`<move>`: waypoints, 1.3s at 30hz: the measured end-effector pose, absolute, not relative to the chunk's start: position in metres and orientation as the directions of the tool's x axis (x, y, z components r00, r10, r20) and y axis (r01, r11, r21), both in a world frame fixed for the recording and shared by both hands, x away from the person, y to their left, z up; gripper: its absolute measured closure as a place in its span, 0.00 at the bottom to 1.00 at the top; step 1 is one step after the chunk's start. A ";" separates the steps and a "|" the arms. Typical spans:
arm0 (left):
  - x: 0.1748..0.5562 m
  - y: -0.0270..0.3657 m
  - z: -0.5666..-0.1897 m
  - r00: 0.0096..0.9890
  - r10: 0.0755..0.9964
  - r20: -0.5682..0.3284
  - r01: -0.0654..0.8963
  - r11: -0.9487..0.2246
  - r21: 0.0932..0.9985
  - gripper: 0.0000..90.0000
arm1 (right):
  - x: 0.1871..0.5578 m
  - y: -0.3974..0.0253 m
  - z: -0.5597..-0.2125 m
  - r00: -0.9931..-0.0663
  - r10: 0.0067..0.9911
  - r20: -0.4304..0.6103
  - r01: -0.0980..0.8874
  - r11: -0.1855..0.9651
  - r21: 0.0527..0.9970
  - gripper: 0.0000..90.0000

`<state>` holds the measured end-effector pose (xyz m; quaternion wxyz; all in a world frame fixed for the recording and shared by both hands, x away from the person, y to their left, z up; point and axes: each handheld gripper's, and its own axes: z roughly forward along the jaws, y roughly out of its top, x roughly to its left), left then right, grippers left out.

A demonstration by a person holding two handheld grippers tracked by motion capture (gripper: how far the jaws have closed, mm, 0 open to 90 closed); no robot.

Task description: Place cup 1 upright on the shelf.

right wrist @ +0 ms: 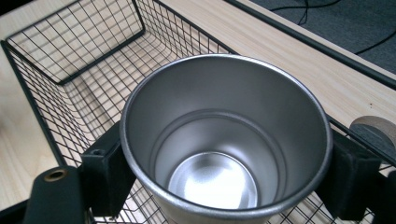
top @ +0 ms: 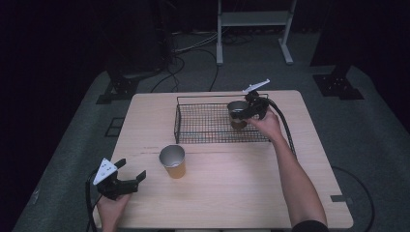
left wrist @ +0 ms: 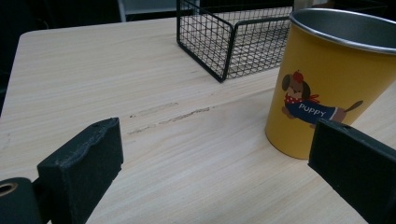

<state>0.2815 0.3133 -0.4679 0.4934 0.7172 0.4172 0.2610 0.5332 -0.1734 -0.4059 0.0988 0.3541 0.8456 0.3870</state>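
Note:
A yellow cup point(top: 173, 162) with a steel inside stands upright on the table, just in front of the black wire basket point(top: 193, 123). In the left gripper view this cup point(left wrist: 327, 79) carries a puppy picture and stands just beyond my right-hand jaw. My left gripper point(top: 131, 168) point(left wrist: 212, 149) is open near the table's front left, nothing between its jaws. My right gripper point(top: 240, 114) point(right wrist: 224, 163) is shut on a second steel-lined cup point(top: 236, 108) point(right wrist: 224, 140), gripped upright by its sides over the basket's right end. This cup is empty inside.
The wire basket point(right wrist: 70, 60) holds nothing else that I can see on its mesh floor. A round tan disc point(right wrist: 373, 127) shows at the right edge of the right gripper view. Bare wooden table point(top: 232, 193) spreads in front. Stands and cables lie on the floor behind.

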 end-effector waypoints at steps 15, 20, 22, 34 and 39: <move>0.280 0.314 -0.467 0.512 0.858 -0.039 0.336 -0.159 0.928 0.02 | 0.538 -0.165 -0.419 -0.725 0.683 0.089 0.554 0.501 0.664 0.19; 0.279 0.314 -0.467 0.514 0.857 -0.037 0.335 -0.161 0.928 0.02 | 0.541 -0.163 -0.425 -0.718 0.693 0.066 0.572 0.533 0.623 0.19; 0.279 0.314 -0.468 0.514 0.857 -0.040 0.337 -0.159 0.928 0.02 | 0.542 -0.164 -0.425 -0.715 0.695 0.075 0.578 0.529 0.621 0.19; 0.279 0.314 -0.467 0.516 0.855 -0.040 0.338 -0.160 0.927 0.02 | 0.537 -0.163 -0.424 -0.724 0.689 0.033 0.568 0.567 0.597 0.19; 0.280 0.312 -0.468 0.521 0.853 -0.035 0.339 -0.169 0.926 0.02 | 0.533 -0.168 -0.427 -0.724 0.689 0.024 0.567 0.575 0.590 0.17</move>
